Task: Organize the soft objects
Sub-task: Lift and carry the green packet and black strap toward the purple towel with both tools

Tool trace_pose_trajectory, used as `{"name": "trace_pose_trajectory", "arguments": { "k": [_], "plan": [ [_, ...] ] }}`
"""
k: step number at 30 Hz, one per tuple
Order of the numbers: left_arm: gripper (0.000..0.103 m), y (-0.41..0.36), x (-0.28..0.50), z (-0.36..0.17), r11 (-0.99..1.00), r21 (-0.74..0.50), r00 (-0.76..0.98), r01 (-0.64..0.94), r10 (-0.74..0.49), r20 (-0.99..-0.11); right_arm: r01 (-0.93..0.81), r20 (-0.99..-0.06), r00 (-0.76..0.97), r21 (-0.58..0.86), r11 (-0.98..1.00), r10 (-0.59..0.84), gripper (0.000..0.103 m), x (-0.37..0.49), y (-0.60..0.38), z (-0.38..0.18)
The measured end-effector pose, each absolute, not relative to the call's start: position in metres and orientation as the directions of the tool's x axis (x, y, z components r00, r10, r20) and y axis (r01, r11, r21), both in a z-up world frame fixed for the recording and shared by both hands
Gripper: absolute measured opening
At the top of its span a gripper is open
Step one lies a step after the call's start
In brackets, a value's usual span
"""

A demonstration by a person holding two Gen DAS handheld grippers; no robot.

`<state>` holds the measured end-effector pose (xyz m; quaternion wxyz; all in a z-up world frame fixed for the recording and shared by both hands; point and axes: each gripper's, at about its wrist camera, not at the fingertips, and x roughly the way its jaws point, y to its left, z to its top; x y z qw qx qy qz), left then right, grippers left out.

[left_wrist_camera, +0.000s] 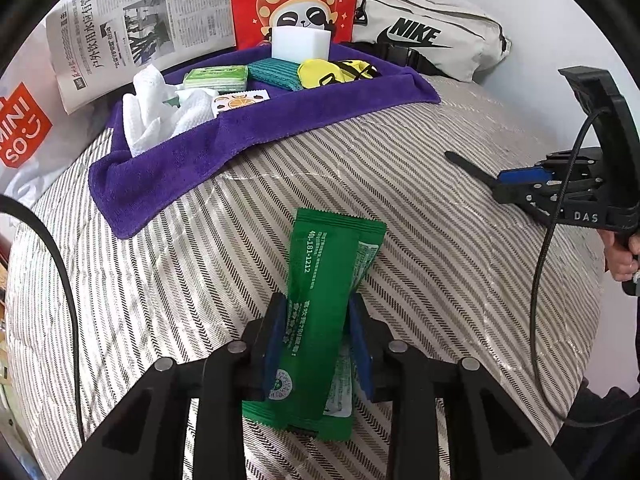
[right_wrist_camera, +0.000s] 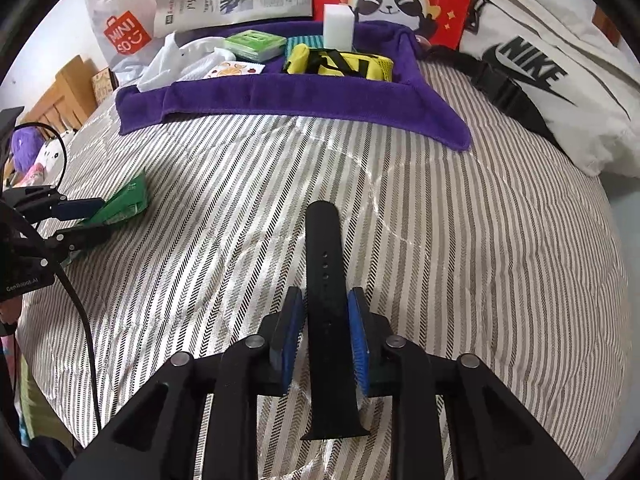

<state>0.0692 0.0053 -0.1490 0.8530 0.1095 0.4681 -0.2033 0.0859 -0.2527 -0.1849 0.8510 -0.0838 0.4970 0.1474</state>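
Green sachet [left_wrist_camera: 328,312] clamped in my left tool [left_wrist_camera: 318,328], black strap [right_wrist_camera: 326,300] pinched in my right tool [right_wrist_camera: 324,320], both over the bed centre-frame, ready to join the purple towel [left_wrist_camera: 240,136] pile upper left

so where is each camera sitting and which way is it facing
Left wrist: on the left claw, looking down across the striped bedspread toward the purple towel; its fingers clamp a green sachet; the right claw shows at right.
Right wrist: on the right claw, same heading, clamping a black strap.
Shared: towel, red panda bag, each other's claw.
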Motion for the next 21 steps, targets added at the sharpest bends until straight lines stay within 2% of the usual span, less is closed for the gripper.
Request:
{"name": "trace_pose_trajectory", "arguments": {
  "k": [11,21],
  "plan": [
    [0.026,0.016,0.069,-0.135,0.899,-0.091,0.489,0.428,-0.315,-0.813,-0.326,-0.859,0.465,0.057,0.944,0.213,0.02,0.096,-0.253,-0.172],
    [0.026,0.028,0.084,-0.118,0.913,-0.126,0.515,0.388,-0.328,-0.792,-0.351,-0.835,0.488,0.077,0.933,0.253,0.02,0.112,-0.239,-0.144]
  ]
}}
